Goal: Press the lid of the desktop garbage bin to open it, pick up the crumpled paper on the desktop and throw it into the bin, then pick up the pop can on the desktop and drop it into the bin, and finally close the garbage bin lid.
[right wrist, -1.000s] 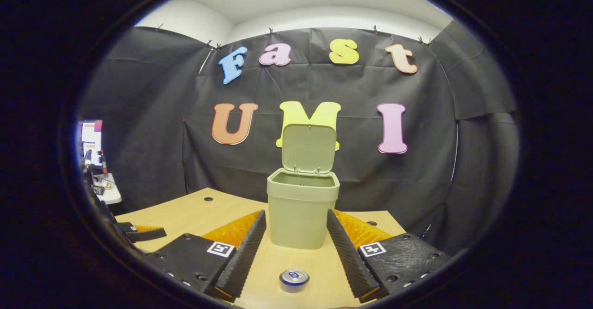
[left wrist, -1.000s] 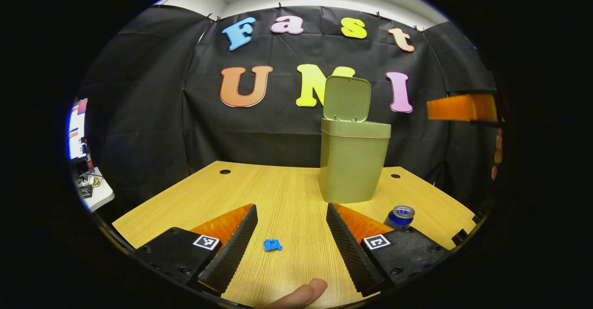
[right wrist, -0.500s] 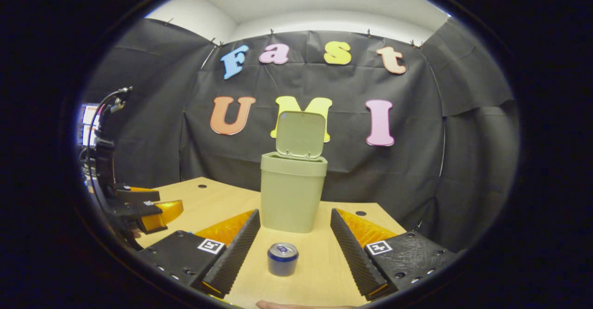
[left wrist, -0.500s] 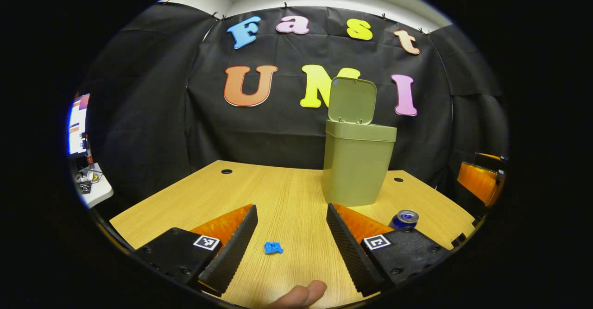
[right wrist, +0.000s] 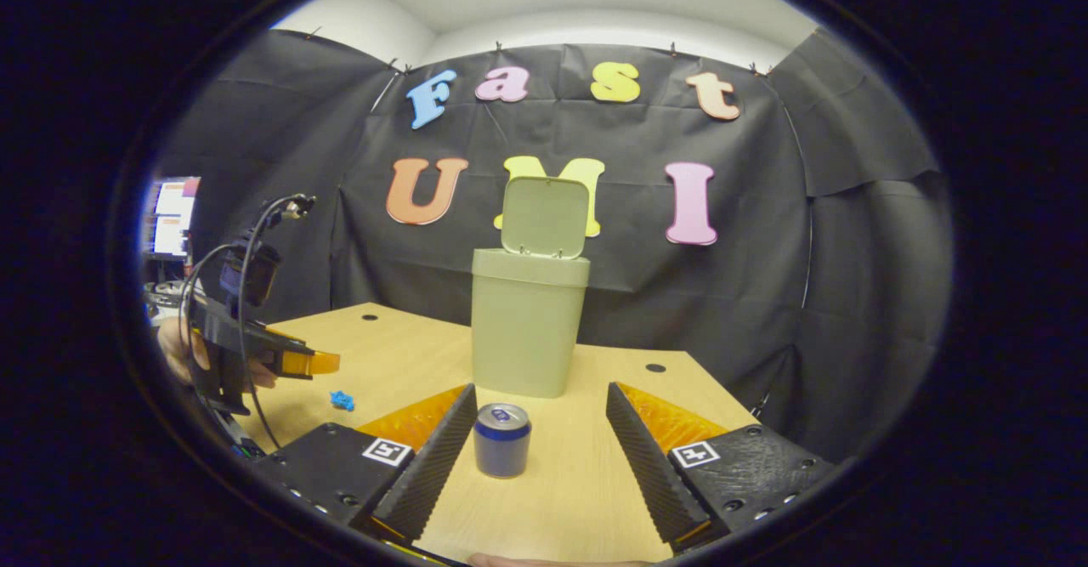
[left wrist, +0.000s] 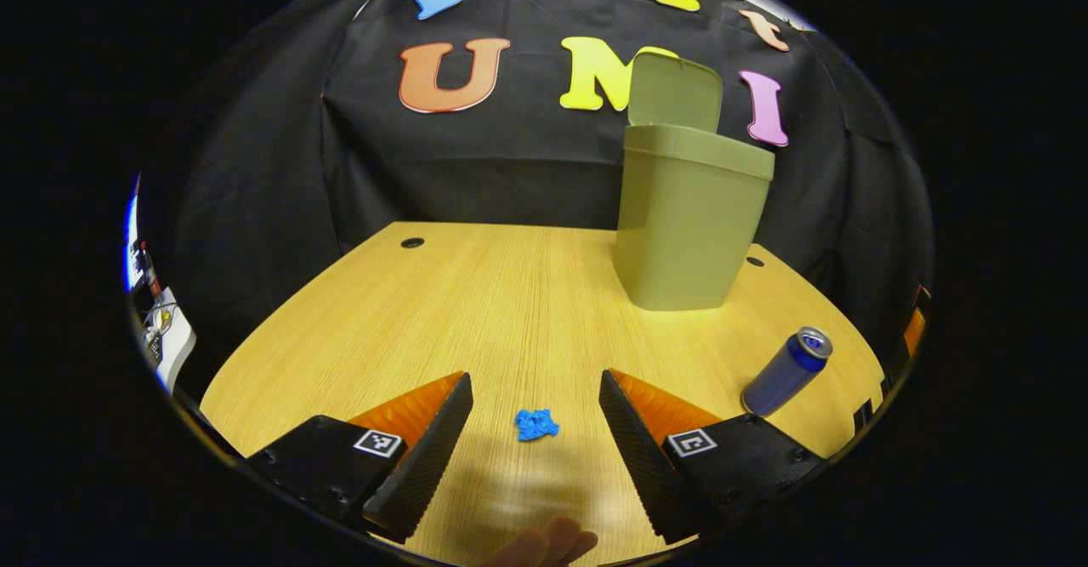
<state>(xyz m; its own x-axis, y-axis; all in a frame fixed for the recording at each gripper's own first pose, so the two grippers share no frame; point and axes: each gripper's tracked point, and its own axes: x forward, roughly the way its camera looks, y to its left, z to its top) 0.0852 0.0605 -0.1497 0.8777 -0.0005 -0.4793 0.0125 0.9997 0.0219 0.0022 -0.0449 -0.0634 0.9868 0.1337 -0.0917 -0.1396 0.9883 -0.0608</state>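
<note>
Green plastic marks the bin (left wrist: 693,218), which is set toward the back of the wooden desktop (left wrist: 476,312) with its lid (left wrist: 676,91) swung upright — the opening has been freed so that rubbish can be dropped in from above. The crumpled paper (left wrist: 536,424), blue and small, lies flat on the desktop between the spread fingers of the left gripper (left wrist: 534,431); nothing is gripped, and the jaws are held wide, presumably so the ball can be straddled before closing. The pop can (right wrist: 501,439) stands upright in front of the bin, just ahead of the right gripper (right wrist: 537,456), whose jaws are likewise parted and empty — judged to be waiting its turn.
</note>
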